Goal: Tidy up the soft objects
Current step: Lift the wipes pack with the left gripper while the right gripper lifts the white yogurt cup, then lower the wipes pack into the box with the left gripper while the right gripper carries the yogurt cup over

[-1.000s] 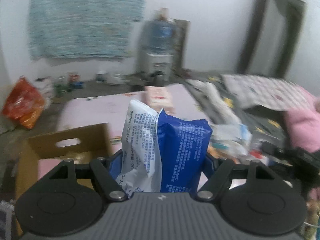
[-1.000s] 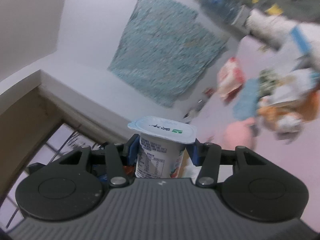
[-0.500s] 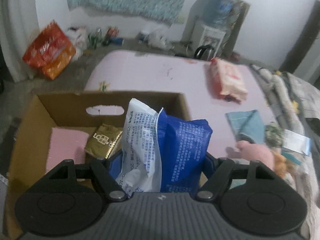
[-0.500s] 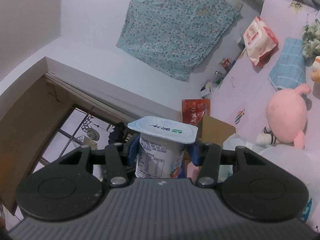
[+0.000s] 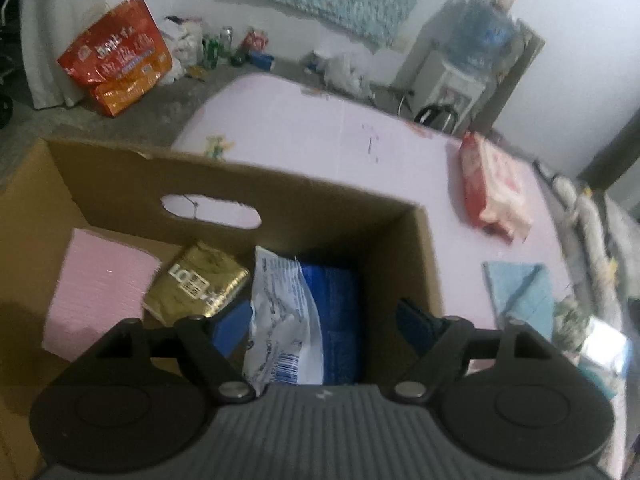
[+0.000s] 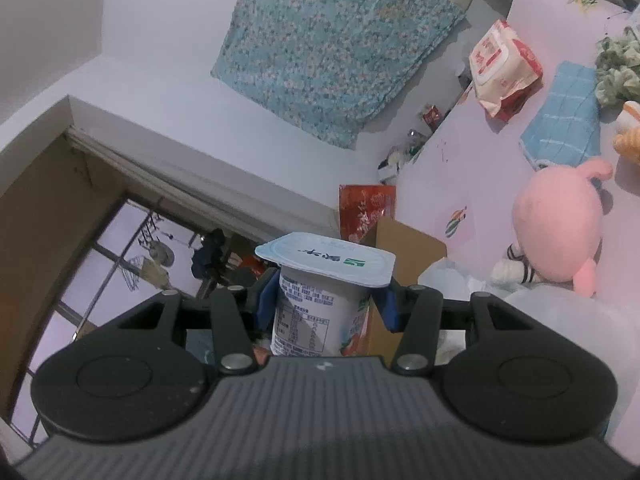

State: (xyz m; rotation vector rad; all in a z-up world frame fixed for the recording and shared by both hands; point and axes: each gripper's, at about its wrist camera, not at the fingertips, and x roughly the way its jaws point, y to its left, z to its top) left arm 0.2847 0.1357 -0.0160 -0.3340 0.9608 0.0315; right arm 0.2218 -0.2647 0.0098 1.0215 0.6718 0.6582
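Observation:
My left gripper [image 5: 324, 330] hangs over the open cardboard box [image 5: 120, 184] and its jaws are opening. The blue and white packet [image 5: 332, 304] lies in the box below and between the fingers, with a gap to the right pad [image 5: 416, 326], so nothing presses on it. A gold packet [image 5: 196, 284] and a pink cloth [image 5: 96, 276] lie in the box beside it. My right gripper [image 6: 326, 304] is shut on a white yogurt cup [image 6: 320, 296], held upright beside the box [image 6: 408, 244].
On the pink mat lie a red and white wipes pack [image 5: 496, 188], a folded blue cloth [image 5: 520, 292], a pink plush toy [image 6: 556, 228], an orange plush [image 6: 628, 136] and a green bundle [image 6: 620, 68]. Red bags [image 5: 116, 64] and a water dispenser [image 5: 460, 84] stand by the wall.
My left gripper came down over the box, its jaws widened, and the blue and white packet dropped from them into the box. The right gripper swung sideways, still holding the cup.

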